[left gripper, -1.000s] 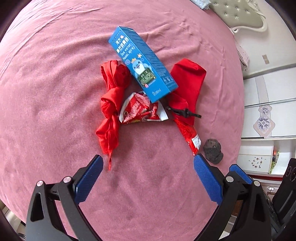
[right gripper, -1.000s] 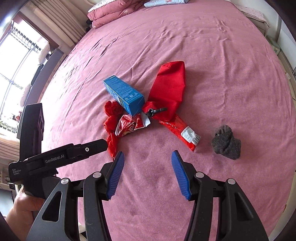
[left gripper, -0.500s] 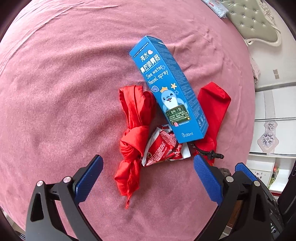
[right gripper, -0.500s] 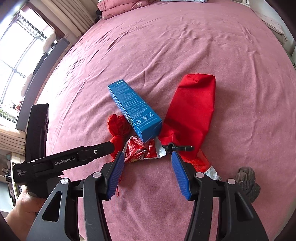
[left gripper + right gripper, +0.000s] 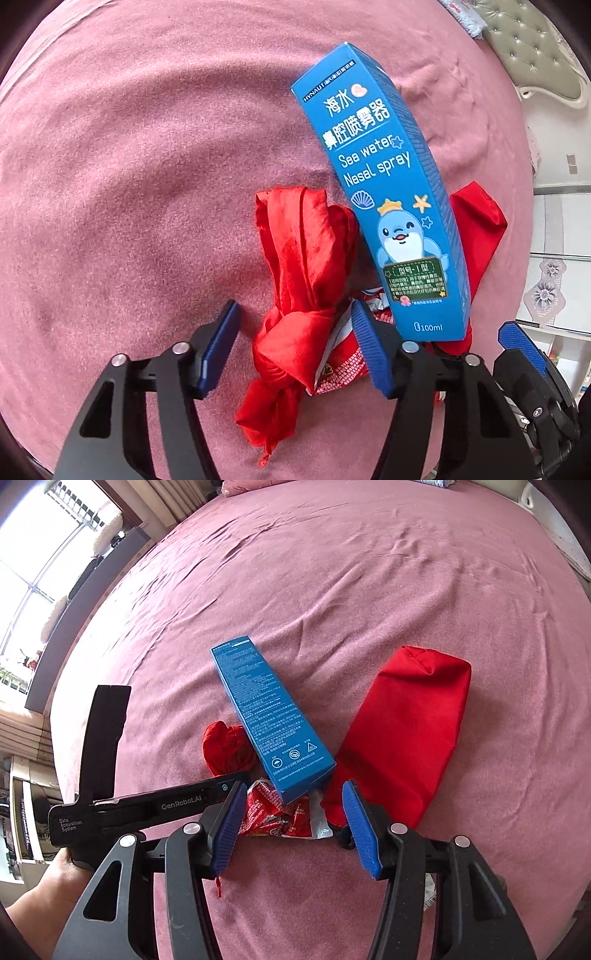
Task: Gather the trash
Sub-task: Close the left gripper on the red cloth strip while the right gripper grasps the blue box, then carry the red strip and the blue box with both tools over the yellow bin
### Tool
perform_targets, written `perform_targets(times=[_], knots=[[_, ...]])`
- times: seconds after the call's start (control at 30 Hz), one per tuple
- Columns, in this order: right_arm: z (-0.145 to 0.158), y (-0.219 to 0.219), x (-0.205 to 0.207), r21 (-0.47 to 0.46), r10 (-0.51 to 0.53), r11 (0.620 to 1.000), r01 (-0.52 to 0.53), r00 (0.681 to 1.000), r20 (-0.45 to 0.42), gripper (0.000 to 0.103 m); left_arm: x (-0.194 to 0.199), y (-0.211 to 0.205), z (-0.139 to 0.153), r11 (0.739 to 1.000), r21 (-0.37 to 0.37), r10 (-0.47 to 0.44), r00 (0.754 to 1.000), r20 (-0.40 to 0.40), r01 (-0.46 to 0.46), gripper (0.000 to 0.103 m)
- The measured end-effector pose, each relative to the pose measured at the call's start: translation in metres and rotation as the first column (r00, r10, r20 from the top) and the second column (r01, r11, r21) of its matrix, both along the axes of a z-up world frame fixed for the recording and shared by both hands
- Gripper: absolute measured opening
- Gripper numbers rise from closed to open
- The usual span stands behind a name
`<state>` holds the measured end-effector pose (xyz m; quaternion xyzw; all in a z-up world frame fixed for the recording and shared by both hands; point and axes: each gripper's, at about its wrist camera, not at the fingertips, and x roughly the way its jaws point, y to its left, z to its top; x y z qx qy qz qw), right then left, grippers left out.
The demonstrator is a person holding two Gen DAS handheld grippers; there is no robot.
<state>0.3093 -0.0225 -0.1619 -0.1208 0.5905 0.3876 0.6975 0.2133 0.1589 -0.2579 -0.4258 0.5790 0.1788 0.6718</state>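
A blue nasal spray box [image 5: 384, 206] lies on the pink bed cover, also in the right wrist view [image 5: 269, 720]. A knotted red cloth strip [image 5: 303, 291] lies left of it. A crumpled red snack wrapper [image 5: 280, 816] lies under the box's near end. A red drawstring pouch [image 5: 402, 734] lies to the right. My left gripper [image 5: 291, 347] is open, its fingers on either side of the red cloth's knot. My right gripper [image 5: 291, 823] is open, its fingers on either side of the wrapper.
The pink bed cover [image 5: 332, 572] spreads all around. A padded headboard [image 5: 532, 44] and a white cabinet [image 5: 554, 236] stand at the right. A window [image 5: 40, 554] is at the left. The right gripper's blue pad [image 5: 521, 343] shows at the left view's lower right.
Both grippers have moved forward and down onto the pile. The left gripper's jaws have narrowed around the red cloth. The grey sock has left both views.
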Motion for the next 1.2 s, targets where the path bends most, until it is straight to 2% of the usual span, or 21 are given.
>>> perform_targets(times=[0.07, 0.27, 0.47, 0.6, 0.63, 0.7, 0.87, 1.03, 1.2], knots=[[-0.003, 0.009, 0.003, -0.010, 0.024, 1.000, -0.024, 1.000, 0.014, 0.055, -0.001, 0.003, -0.001, 1.000, -0.005, 0.016, 1.000, 0.010, -0.016, 0.033], [-0.015, 0.043, 0.012, -0.053, 0.127, 0.991, -0.125, 0.992, 0.023, 0.065, -0.012, 0.005, 0.004, 0.999, -0.037, 0.020, 0.998, 0.067, -0.018, 0.027], [-0.029, 0.076, 0.020, -0.070, 0.190, 0.979, -0.189, 0.982, 0.001, 0.066, -0.029, 0.013, 0.007, 0.996, -0.077, 0.055, 0.994, 0.096, -0.048, 0.027], [-0.047, 0.086, 0.026, -0.092, 0.163, 0.981, -0.169, 0.984, -0.075, 0.065, -0.039, 0.022, 0.008, 0.991, -0.099, 0.099, 0.990, 0.103, -0.089, 0.027], [-0.051, 0.086, 0.027, -0.097, 0.149, 0.983, -0.157, 0.985, -0.088, 0.056, -0.042, 0.025, 0.009, 0.989, -0.110, 0.114, 0.988, 0.106, -0.102, 0.027], [-0.054, 0.084, 0.025, -0.089, 0.129, 0.986, -0.140, 0.985, -0.113, 0.053, -0.048, 0.027, 0.012, 0.985, -0.126, 0.136, 0.984, 0.114, -0.121, 0.027], [-0.044, 0.066, 0.009, -0.078, 0.095, 0.992, -0.103, 0.991, -0.099, 0.048, -0.057, 0.023, 0.021, 0.986, -0.122, 0.125, 0.985, 0.117, -0.111, 0.027], [-0.014, 0.029, -0.007, -0.002, 0.025, 1.000, -0.026, 0.992, -0.123, 0.046, -0.063, 0.004, 0.031, 0.986, -0.136, 0.108, 0.987, 0.119, -0.092, 0.027], [0.014, -0.021, -0.028, 0.052, -0.029, 0.998, 0.037, 0.989, -0.145, 0.045, -0.069, -0.028, 0.045, 0.990, -0.137, 0.054, 0.991, 0.123, -0.037, 0.027]])
